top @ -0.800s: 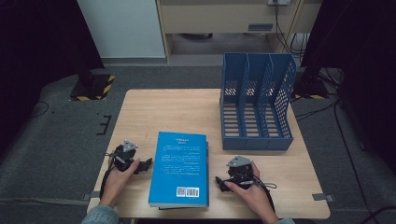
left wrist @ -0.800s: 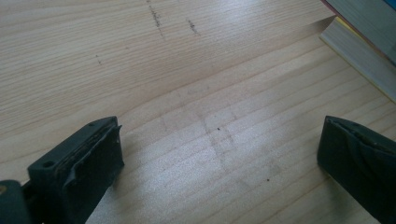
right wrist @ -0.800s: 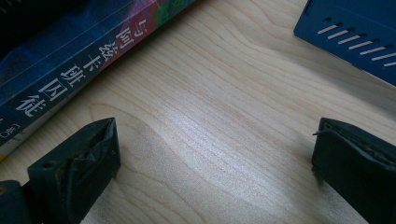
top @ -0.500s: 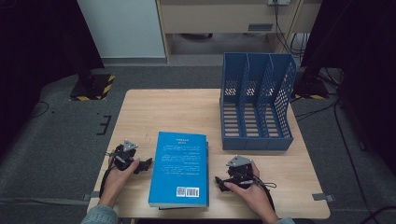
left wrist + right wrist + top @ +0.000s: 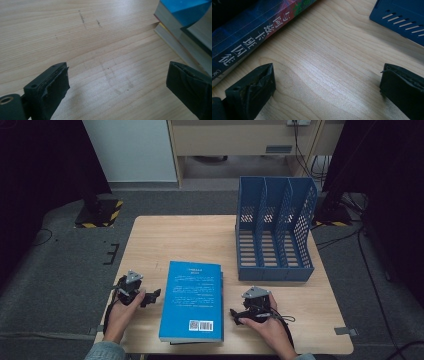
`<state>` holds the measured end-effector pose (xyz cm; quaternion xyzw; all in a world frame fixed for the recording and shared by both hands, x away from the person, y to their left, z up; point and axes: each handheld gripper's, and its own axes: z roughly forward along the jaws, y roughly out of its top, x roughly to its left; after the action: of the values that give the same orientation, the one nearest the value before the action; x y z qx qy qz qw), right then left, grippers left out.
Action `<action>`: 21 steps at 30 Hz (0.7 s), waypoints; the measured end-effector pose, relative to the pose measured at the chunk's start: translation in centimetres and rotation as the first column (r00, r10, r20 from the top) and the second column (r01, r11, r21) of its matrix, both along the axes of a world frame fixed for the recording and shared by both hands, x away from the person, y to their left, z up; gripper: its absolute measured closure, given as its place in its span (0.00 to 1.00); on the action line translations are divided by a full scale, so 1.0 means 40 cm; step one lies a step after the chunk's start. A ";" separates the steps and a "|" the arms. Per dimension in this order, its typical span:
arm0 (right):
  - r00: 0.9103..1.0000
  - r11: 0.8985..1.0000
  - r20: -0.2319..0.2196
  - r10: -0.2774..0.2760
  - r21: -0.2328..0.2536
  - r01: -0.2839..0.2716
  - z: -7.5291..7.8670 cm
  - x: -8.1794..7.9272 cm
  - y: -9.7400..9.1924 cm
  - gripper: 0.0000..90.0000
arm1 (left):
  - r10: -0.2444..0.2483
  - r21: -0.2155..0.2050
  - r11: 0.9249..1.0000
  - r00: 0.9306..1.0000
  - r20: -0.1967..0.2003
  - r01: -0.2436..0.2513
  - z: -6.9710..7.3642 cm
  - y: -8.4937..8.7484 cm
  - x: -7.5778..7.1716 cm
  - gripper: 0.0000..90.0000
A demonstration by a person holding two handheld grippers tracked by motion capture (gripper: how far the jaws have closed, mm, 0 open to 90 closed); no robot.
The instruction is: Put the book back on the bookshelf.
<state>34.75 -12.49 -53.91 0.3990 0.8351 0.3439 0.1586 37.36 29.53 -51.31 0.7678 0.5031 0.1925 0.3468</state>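
Your left gripper [image 5: 151,296]: jaws spread, empty | right gripper [image 5: 234,314]: same | blue book [image 5: 192,300] between them, untouched; 1 o'clock off left jaws, 10 o'clock off right.

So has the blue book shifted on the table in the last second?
No. The blue book lies in the same spot, its far edge the same distance short of the blue file rack, between the two grippers.

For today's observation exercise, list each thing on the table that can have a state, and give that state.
Blue book: closed, lying flat on another book, back cover with barcode up.
File rack: upright, all three slots empty.
Left gripper: open, nothing between its jaws, beside the blue book.
Right gripper: open, nothing between its jaws, beside the blue book.
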 end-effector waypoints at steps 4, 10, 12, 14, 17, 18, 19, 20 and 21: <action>1.000 1.000 0.000 -0.003 0.000 0.003 0.000 0.000 0.001 0.01 | -0.004 -0.022 1.000 1.000 0.000 0.004 0.015 0.001 -0.020 0.04; 1.000 1.000 0.000 -0.006 0.001 0.006 0.000 -0.001 0.001 0.01 | -0.027 -0.039 0.999 1.000 0.006 0.028 0.038 0.002 -0.058 0.05; 1.000 1.000 0.000 -0.015 0.001 0.015 0.000 -0.002 0.001 0.01 | -0.042 -0.046 0.998 0.999 0.002 0.042 0.042 0.002 -0.064 0.05; 1.000 1.000 -0.002 -0.018 0.001 0.018 0.002 -0.005 0.002 0.02 | -0.057 -0.051 0.997 0.998 -0.004 0.057 0.044 -0.002 -0.065 0.04; 1.000 1.000 -0.011 -0.009 -0.007 0.009 0.006 -0.007 0.002 0.04 | -0.071 -0.046 0.996 0.997 -0.001 0.071 0.051 -0.008 -0.063 0.05; 1.000 1.000 -0.013 -0.001 -0.011 0.001 0.008 -0.007 0.002 0.06 | -0.073 -0.051 0.996 0.997 0.002 0.073 0.056 -0.007 -0.063 0.05; 1.000 1.000 -0.014 0.010 -0.009 -0.011 0.009 -0.008 0.002 0.06 | -0.071 -0.054 0.996 0.997 0.008 0.071 0.061 -0.007 -0.064 0.05; 1.000 1.000 -0.015 0.027 -0.012 -0.027 0.011 -0.009 0.001 0.05 | -0.071 -0.052 0.996 0.997 0.016 0.072 0.065 -0.004 -0.065 0.05; 0.999 0.999 -0.015 0.034 -0.004 -0.034 0.014 -0.011 0.003 0.05 | -0.071 -0.052 0.996 0.997 0.016 0.072 0.065 -0.004 -0.065 0.05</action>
<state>34.29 -12.39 -53.34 0.3868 0.8436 0.3419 0.1474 34.78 29.36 -48.70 0.7746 0.4777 0.1722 0.3771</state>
